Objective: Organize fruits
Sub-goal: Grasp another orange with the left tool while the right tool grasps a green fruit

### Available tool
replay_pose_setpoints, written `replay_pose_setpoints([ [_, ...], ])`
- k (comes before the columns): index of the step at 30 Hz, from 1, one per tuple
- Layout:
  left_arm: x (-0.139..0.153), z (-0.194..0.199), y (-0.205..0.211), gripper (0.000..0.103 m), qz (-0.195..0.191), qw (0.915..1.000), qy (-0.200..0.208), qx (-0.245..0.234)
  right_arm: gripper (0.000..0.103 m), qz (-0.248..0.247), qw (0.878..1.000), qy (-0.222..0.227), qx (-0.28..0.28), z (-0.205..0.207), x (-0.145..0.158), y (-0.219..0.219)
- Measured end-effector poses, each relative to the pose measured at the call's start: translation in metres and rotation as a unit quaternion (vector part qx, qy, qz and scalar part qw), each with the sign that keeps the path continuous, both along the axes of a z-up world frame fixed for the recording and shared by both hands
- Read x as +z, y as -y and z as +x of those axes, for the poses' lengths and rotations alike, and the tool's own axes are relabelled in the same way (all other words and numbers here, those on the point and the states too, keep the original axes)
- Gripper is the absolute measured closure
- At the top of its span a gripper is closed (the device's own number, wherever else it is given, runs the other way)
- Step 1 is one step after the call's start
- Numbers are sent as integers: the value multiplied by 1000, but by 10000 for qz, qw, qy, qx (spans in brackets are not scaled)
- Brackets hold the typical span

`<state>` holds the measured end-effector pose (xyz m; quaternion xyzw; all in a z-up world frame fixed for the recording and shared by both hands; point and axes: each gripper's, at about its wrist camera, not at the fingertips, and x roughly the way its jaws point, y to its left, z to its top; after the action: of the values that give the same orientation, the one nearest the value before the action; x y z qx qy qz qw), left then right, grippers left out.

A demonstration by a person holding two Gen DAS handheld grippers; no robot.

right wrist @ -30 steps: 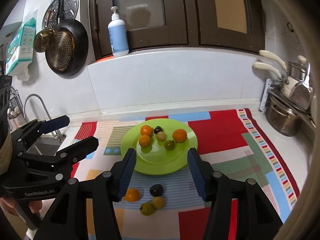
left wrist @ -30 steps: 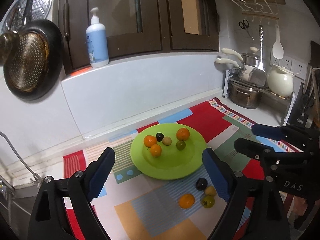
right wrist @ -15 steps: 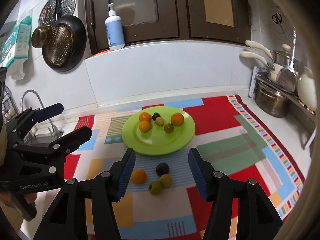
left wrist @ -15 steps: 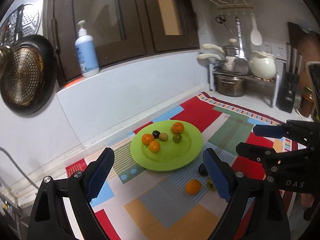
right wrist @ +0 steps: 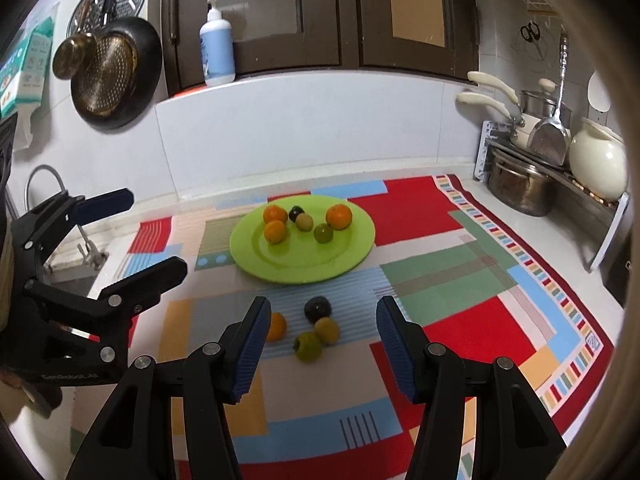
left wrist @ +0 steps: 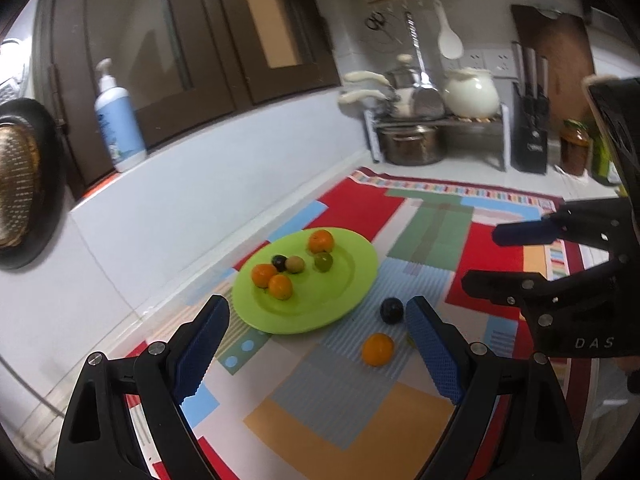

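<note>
In your left wrist view, the right finger (left wrist: 434, 354) hides all but a sliver of a greenish fruit (left wrist: 409, 338), and in your right wrist view, the left finger (right wrist: 250, 350) covers half of the orange (right wrist: 277, 326) on the mat (right wrist: 460, 312).

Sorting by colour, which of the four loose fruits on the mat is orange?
The round orange fruit, leftmost of the loose group, beside the right gripper's left finger; the others are dark, yellowish and green.

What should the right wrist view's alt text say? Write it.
An open right gripper hovers over four loose fruits on a patchwork mat, before a green plate holding six more. The open left gripper reaches in beside the plate.
</note>
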<state>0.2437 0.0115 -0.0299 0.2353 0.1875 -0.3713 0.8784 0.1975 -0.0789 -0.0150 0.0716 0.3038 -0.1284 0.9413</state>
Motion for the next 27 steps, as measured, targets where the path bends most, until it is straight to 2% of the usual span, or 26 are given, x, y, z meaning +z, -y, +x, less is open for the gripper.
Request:
replay_pose_setpoints([
  [13,-40,19,12,24,440,9956,-349,-755,49,33,9989,-400,229,17,-32,-3],
  [16,-50,25,16,27,528,9937,-469,-875,53,61,9983,-516,267,24,-40,-4],
  [21,-68,34,24,39,715,9887,-727,-1101,58,131,9967,-734,306,35,-55,-4],
  [27,-82,40,33,47,830,9828,-1005,-1309,62,308,9943,-948,367,44,-71,-1],
])
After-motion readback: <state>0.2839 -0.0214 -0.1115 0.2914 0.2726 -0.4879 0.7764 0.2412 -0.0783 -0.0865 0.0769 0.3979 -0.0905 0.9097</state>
